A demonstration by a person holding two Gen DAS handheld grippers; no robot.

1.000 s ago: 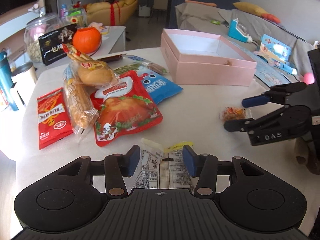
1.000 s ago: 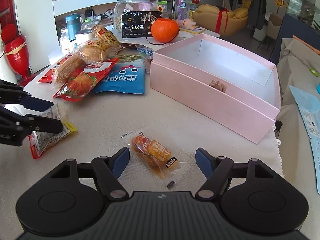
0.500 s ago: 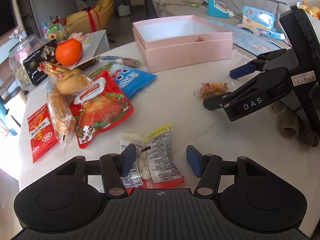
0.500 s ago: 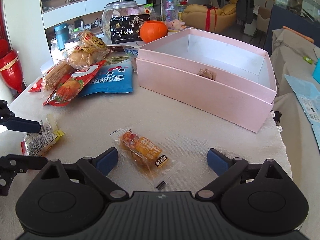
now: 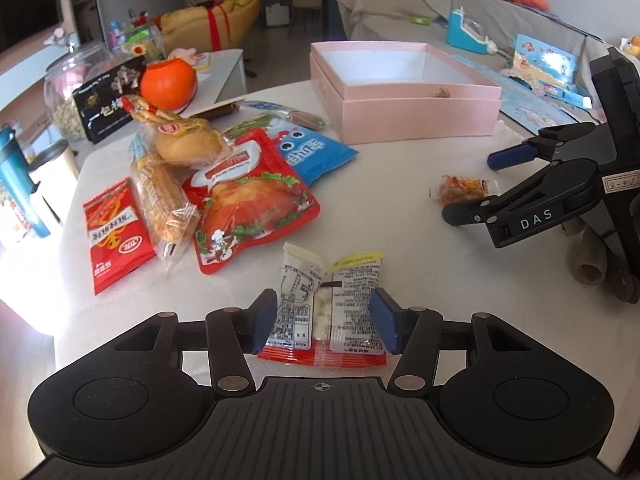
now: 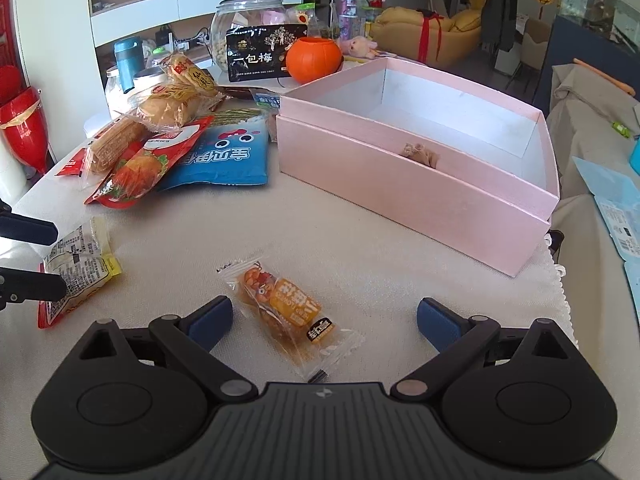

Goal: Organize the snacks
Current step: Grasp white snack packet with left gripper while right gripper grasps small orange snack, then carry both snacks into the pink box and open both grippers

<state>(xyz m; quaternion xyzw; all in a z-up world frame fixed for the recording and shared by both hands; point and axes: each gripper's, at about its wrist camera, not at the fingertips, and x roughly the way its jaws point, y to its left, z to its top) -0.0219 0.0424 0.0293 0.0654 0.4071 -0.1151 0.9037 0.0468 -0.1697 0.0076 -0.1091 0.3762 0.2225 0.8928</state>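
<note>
Straddling a white printed snack packet (image 5: 326, 304) with a red lower edge, the left gripper (image 5: 325, 322) hung low over the desk (image 5: 400, 208), its blue fingers (image 5: 266, 320) standing on either side of the wrapper and closing in; from its own camera I could not tell whether the pads yet pressed the foil or merely flanked it. That placement looked deliberate: the packet lay flat and alone, clear of the heap, so a pinch across its width seemed the plain way to lift it.

The right gripper (image 6: 324, 322) was spread about as wide as it goes over a small orange-labelled snack (image 6: 288, 308) in clear wrap, which lay slantwise between the fingers and touched neither. The wide stance probably allowed for the packet's angle.

Behind both, the pink box (image 6: 420, 196) sat open on the desk, nearly bare inside save one small brownish bit near the front wall; it seemed the intended home for the snacks. The remaining packets were piled to the left of the box: a red chicken pouch (image 5: 248, 200), a blue bag (image 5: 316, 148), a bread roll (image 5: 188, 140) and a red sachet (image 5: 114, 232), overlapping and untouched. Taking the two loose singles first looked sensible, since neither was pinned under another.
</note>
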